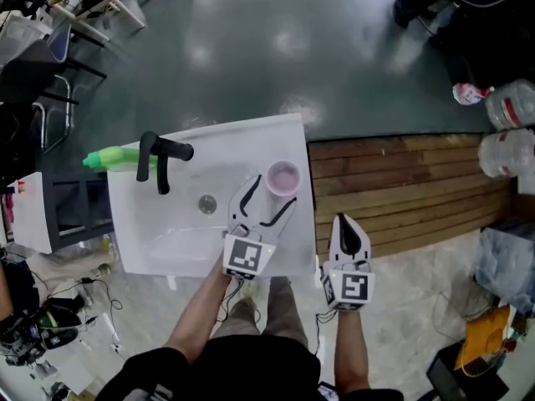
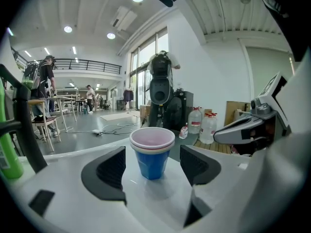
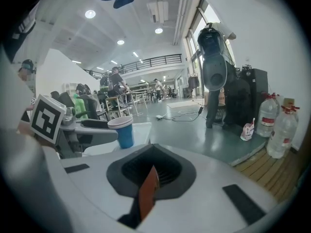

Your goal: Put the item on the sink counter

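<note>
Cup: blue on the outside and pink inside. It stands upright on the white sink counter, on the right side, close to the counter's right edge.
Cup in the gripper views: in the left gripper view the cup looks like two cups, one pushed into the other. In the right gripper view the cup shows far off to the left.
Left gripper: its jaws are spread wide. The cup stands in the gap between them. There is bare counter on both sides of the cup, so the black pads do not touch it. This gripper has hold of nothing.
Right gripper: it is off the counter, to the right of the sink, above the floor. Its jaws are pressed together. A thin orange-brown strip shows where they meet; I cannot tell what it is.
Tap: black, at the left of the counter.
Green bottle: it lies at the counter's left edge, right behind the tap.
Drain: a small round hole in the middle of the basin.
Wooden boards: on the floor, right of the sink.
Water jugs: two big clear ones, far right.
</note>
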Demonstrator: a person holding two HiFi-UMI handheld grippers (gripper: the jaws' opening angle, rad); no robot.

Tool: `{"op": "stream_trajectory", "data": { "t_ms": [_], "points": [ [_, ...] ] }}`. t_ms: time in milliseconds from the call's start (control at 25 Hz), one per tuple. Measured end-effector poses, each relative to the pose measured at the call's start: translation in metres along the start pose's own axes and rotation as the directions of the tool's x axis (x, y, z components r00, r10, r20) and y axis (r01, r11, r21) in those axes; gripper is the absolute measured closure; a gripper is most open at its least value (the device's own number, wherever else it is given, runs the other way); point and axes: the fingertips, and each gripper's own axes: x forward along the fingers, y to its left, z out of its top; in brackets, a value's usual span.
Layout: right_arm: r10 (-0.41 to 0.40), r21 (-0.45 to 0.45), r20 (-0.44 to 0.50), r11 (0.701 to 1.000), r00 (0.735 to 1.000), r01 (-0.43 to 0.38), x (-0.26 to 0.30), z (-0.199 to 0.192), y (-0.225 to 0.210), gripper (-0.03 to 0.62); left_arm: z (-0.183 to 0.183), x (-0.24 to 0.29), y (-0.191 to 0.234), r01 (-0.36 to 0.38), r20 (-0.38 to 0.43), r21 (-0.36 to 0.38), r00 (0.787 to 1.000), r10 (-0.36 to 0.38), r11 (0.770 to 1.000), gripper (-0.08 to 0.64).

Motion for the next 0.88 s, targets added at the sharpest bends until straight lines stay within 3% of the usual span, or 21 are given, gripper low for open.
{"op": "stream_trajectory", "data": {
  "t_ms": [880],
  "points": [
    [0.049,-0.079,0.142,0.996,0.989,-0.038,-0.074,0.074,0.071,0.594,0.065,-0.133,0.001,-0.092,0.11,0.018,0.99,0.09,0.996,0.255]
  ]
}}
